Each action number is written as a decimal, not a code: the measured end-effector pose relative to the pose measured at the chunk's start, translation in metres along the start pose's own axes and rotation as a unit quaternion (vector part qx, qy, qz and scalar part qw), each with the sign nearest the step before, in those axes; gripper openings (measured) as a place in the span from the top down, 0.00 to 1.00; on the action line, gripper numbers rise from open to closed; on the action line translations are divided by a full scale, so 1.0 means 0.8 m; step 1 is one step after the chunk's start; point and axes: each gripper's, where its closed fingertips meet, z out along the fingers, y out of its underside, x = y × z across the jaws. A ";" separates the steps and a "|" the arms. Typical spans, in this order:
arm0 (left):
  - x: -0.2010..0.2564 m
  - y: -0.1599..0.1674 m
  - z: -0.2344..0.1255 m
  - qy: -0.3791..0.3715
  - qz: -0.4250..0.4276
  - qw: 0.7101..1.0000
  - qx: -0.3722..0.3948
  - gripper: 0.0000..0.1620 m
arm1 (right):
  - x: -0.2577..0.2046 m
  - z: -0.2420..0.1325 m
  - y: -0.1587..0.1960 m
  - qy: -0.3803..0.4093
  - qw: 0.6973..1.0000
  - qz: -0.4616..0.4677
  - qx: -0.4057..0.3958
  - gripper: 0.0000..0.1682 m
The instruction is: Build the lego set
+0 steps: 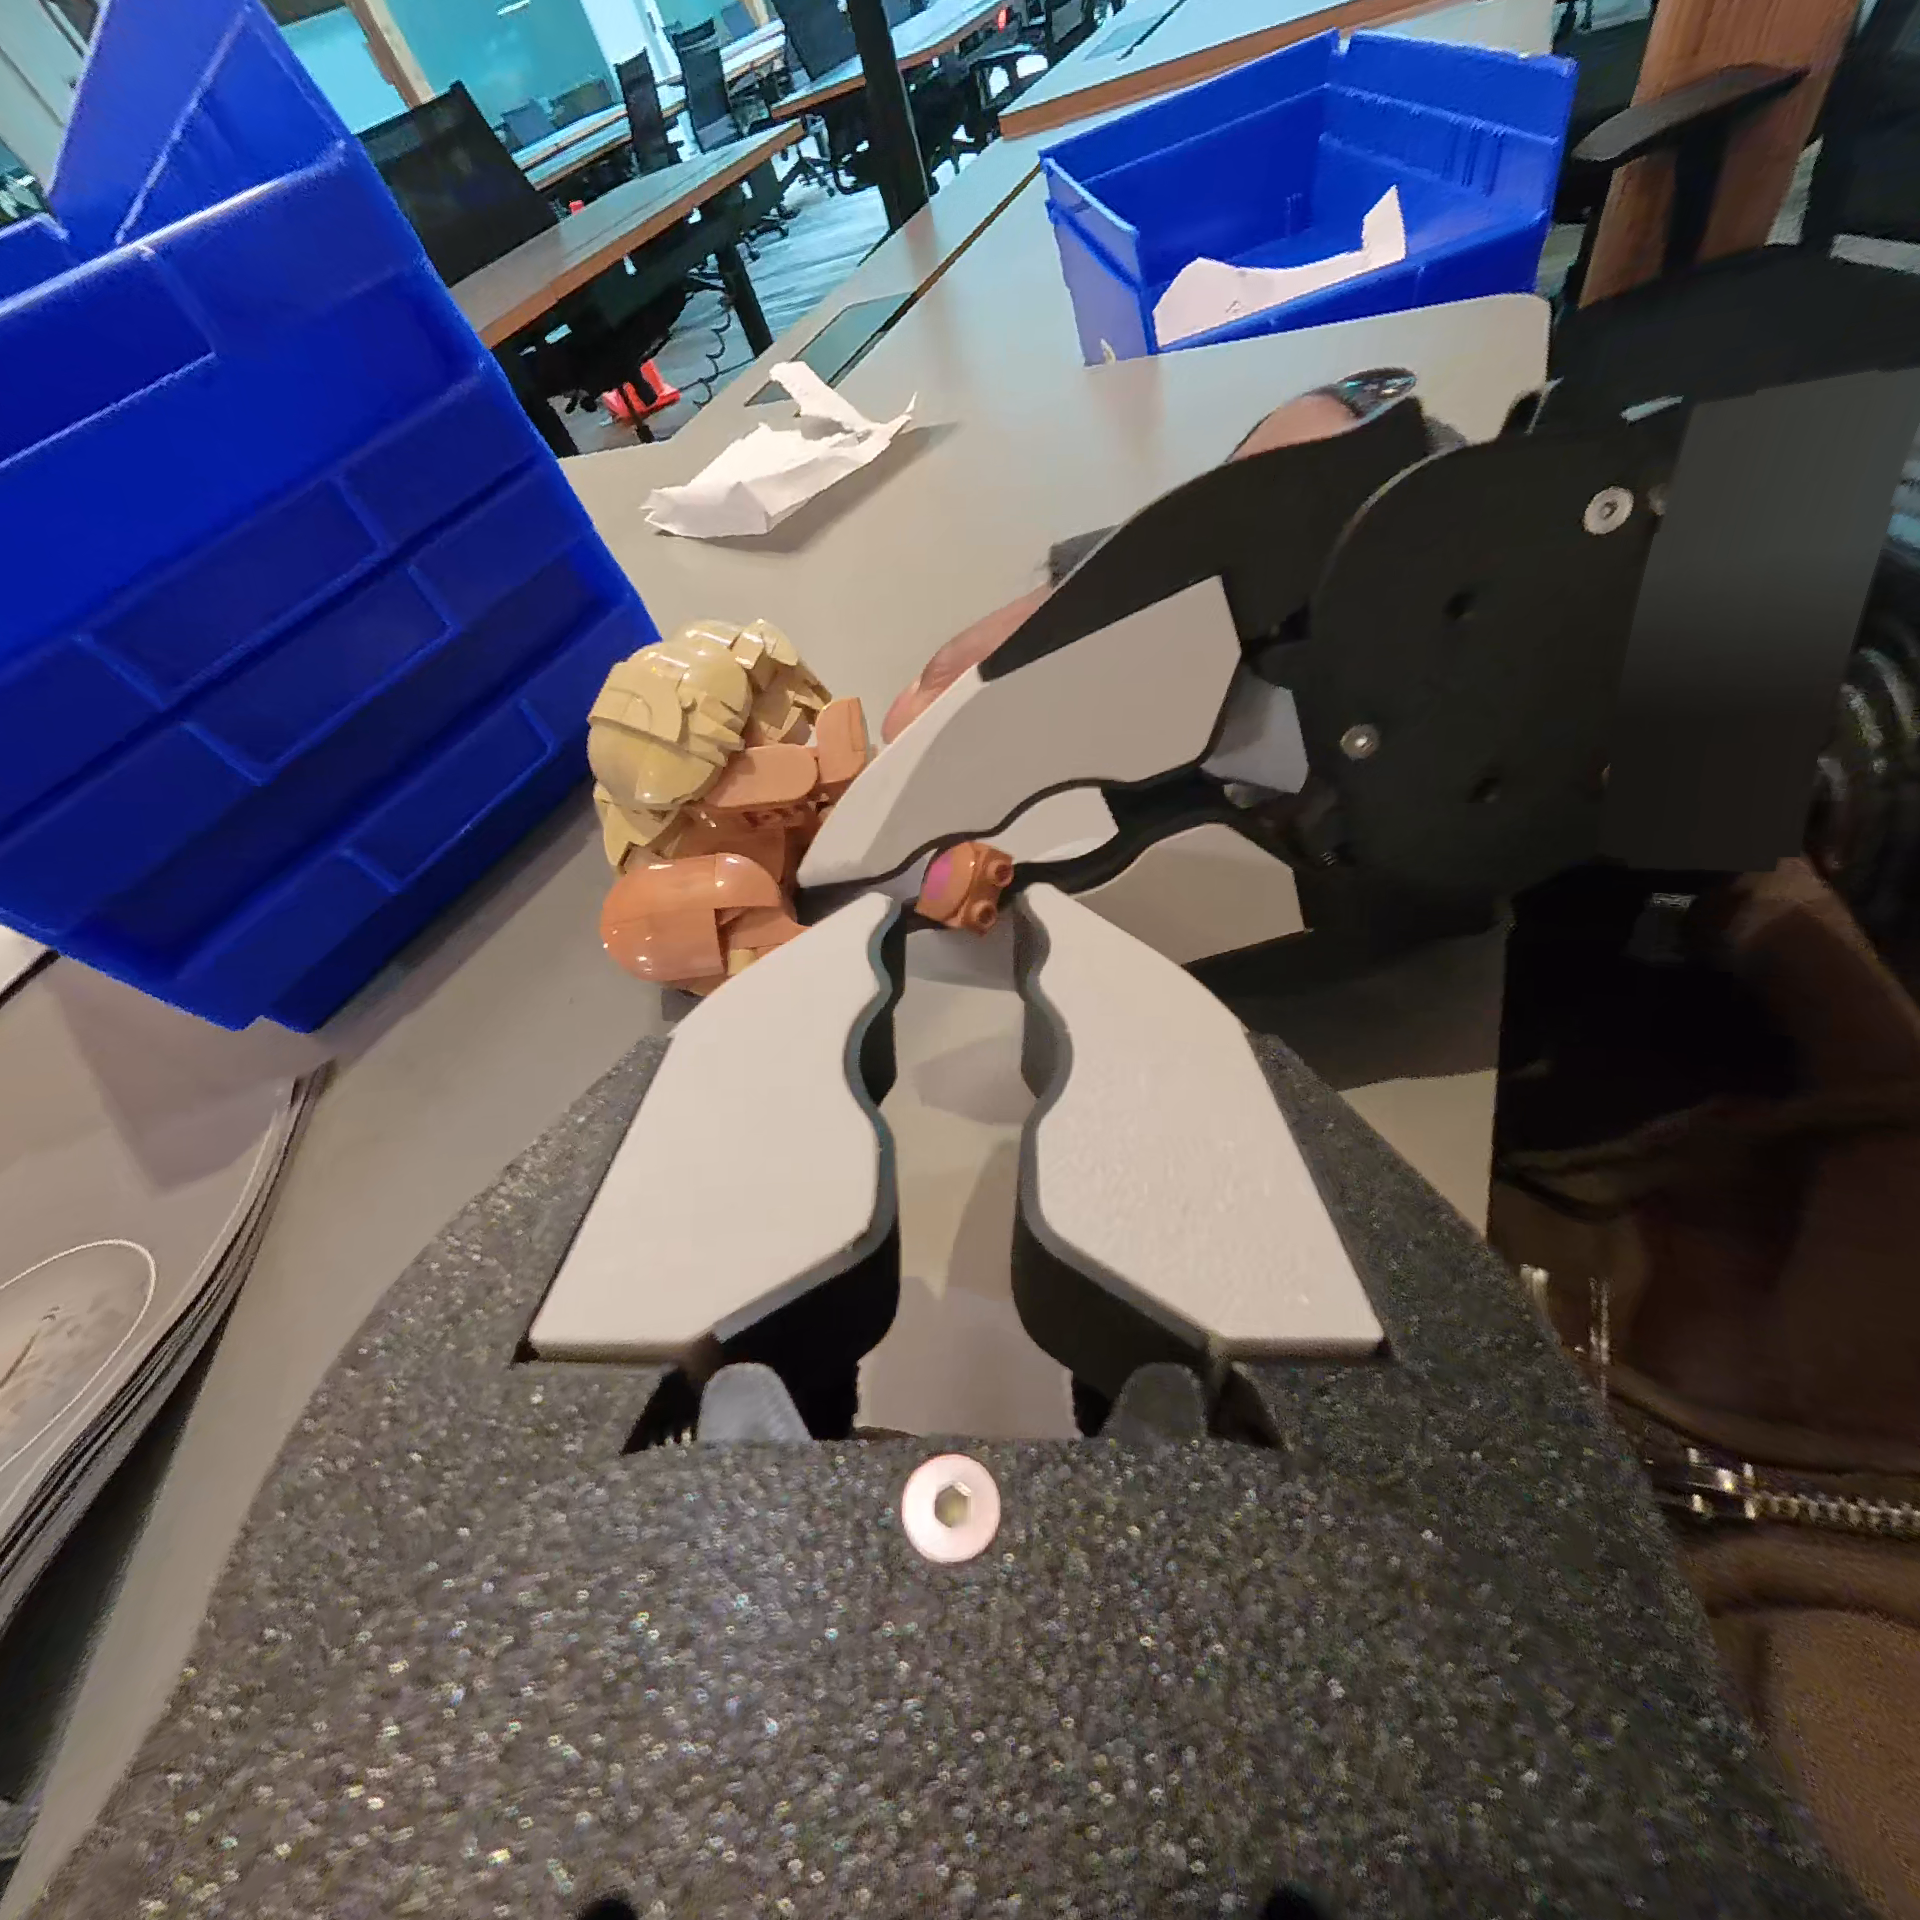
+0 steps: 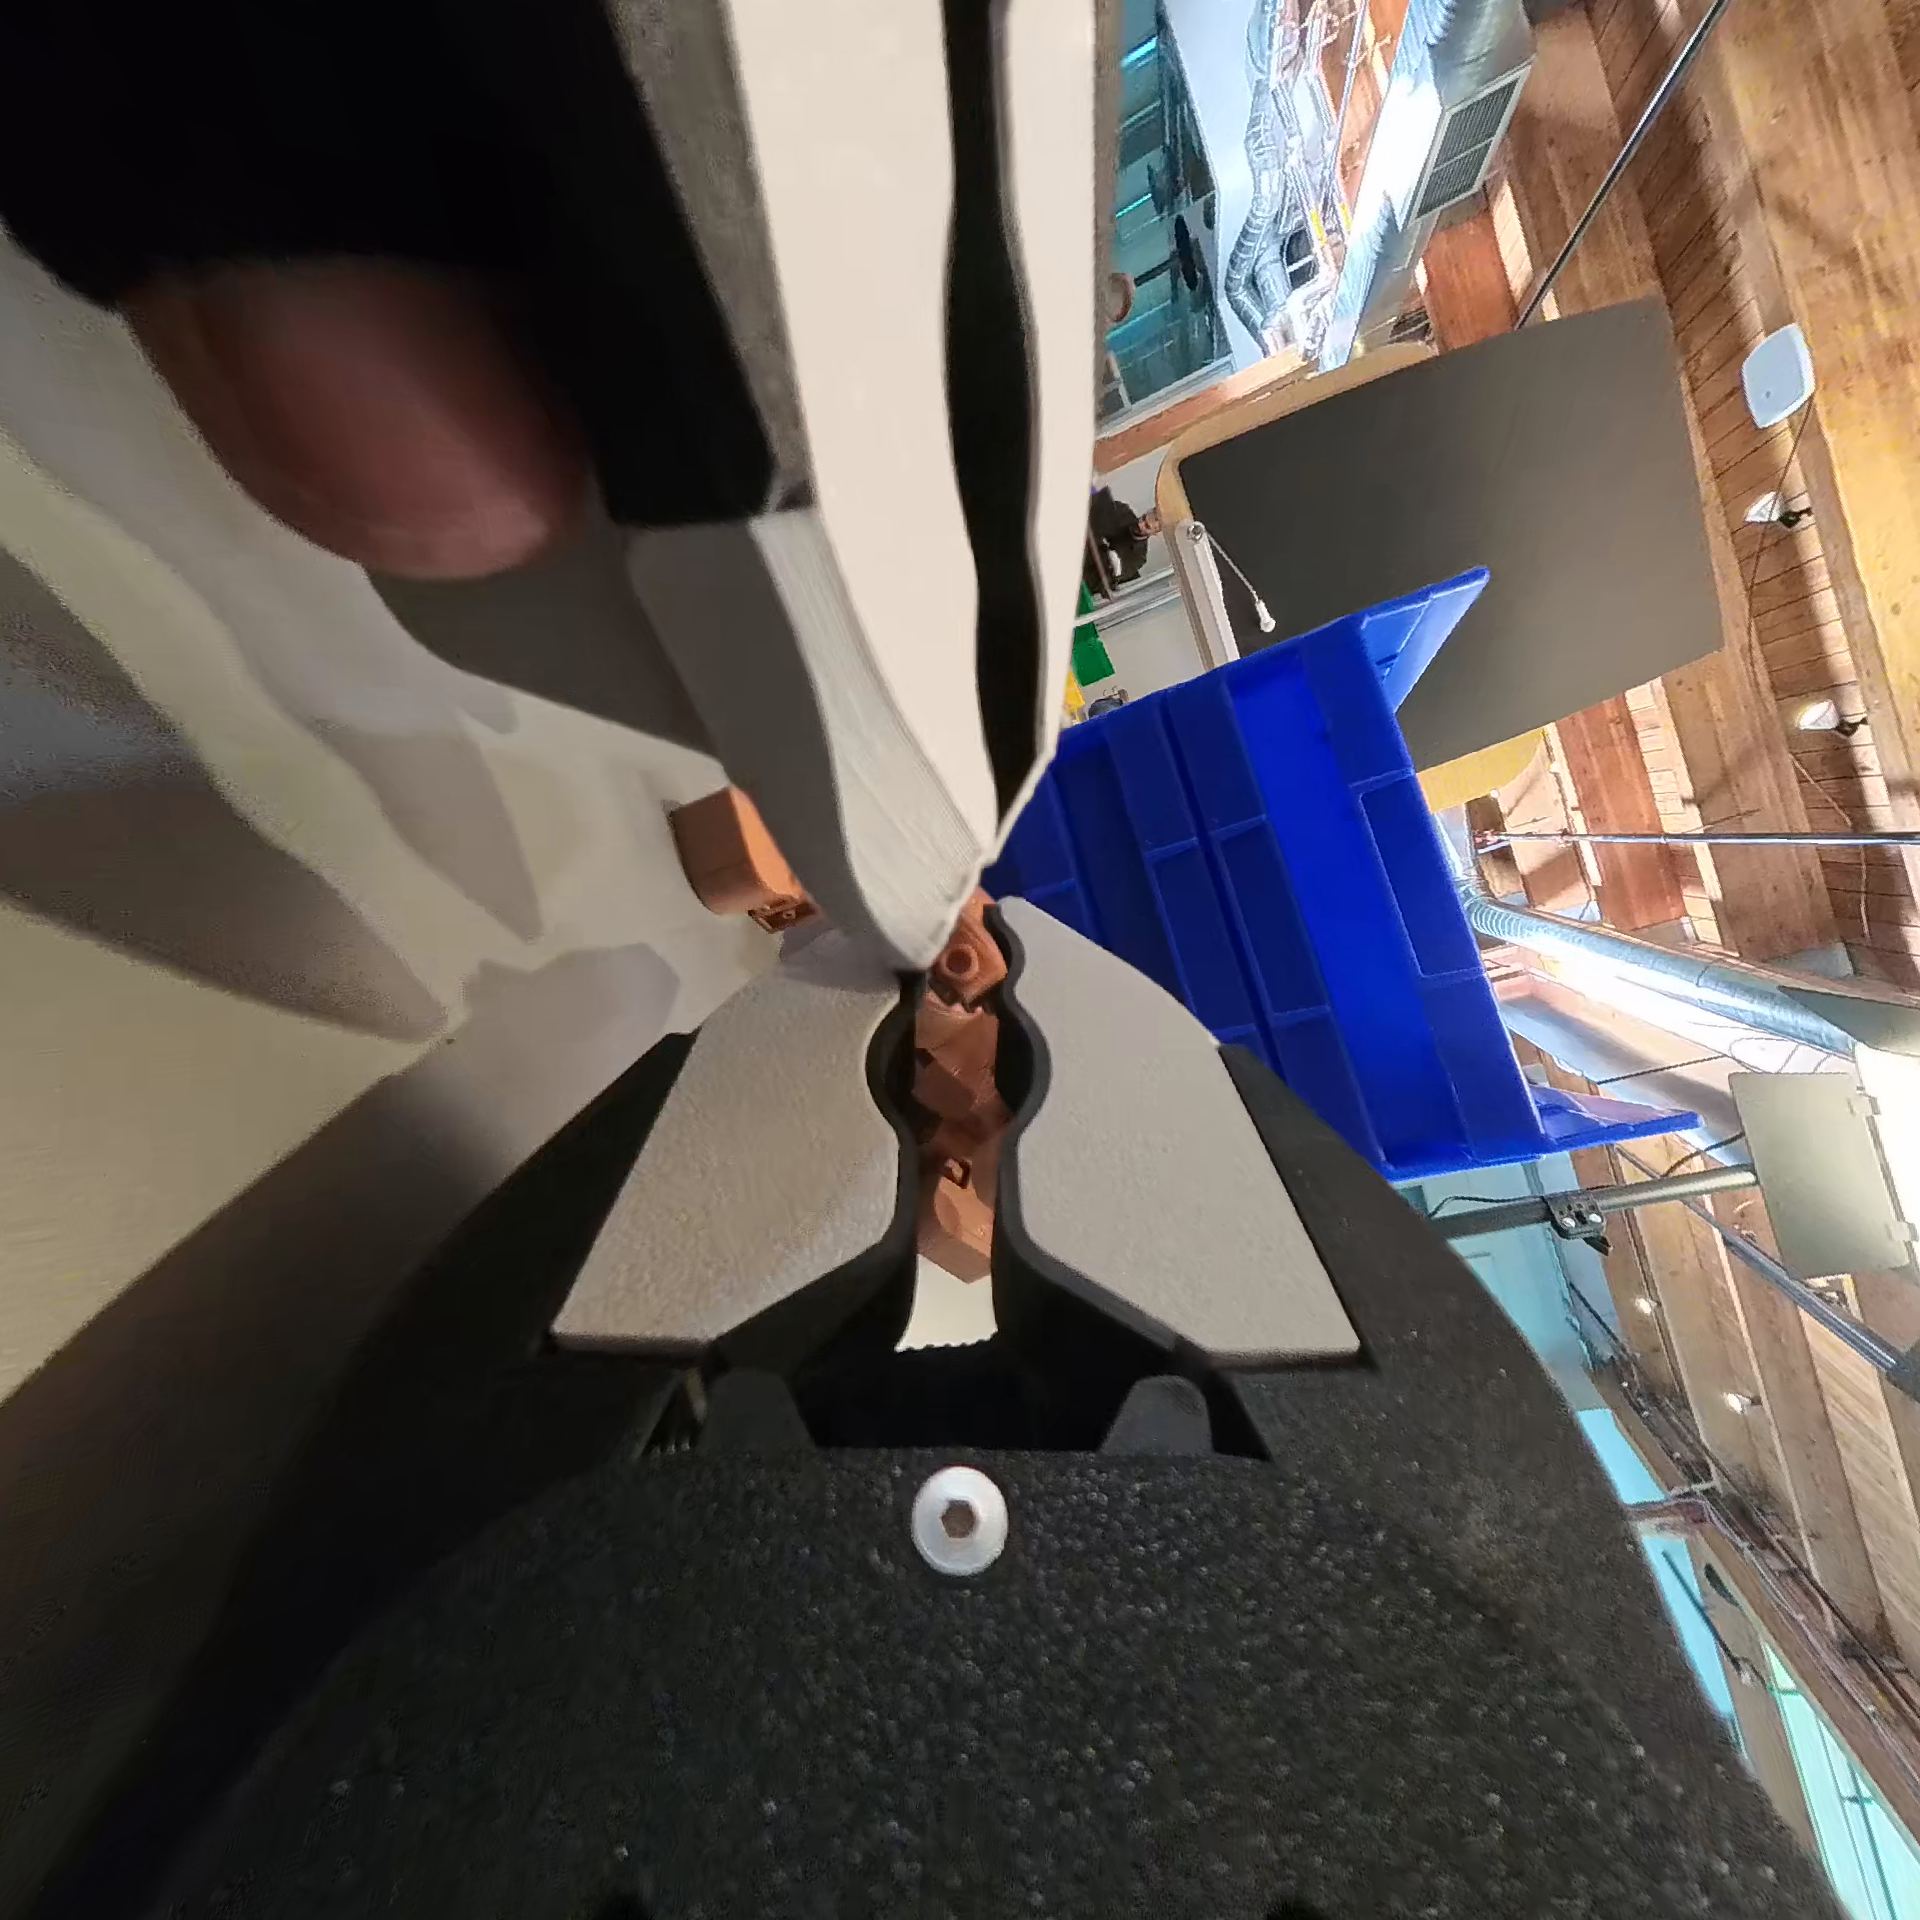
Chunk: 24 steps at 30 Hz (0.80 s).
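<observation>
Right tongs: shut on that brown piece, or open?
Shut: the right tongs pinch the brown lego piece between both fingers.

Both wrist views close; sharing the brown piece (image 1: pixel 964 883); right rolled sideways.

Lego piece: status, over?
Right tool shut on brown piece. Left tool open, tips at the piece. Tan-and-brown figure close behind, beside blue bin.
</observation>
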 end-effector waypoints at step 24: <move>0.003 -0.024 -0.007 0.104 -0.198 0.970 0.094 0.93 | 0.016 -0.011 -0.016 0.042 0.998 0.013 0.040 0.90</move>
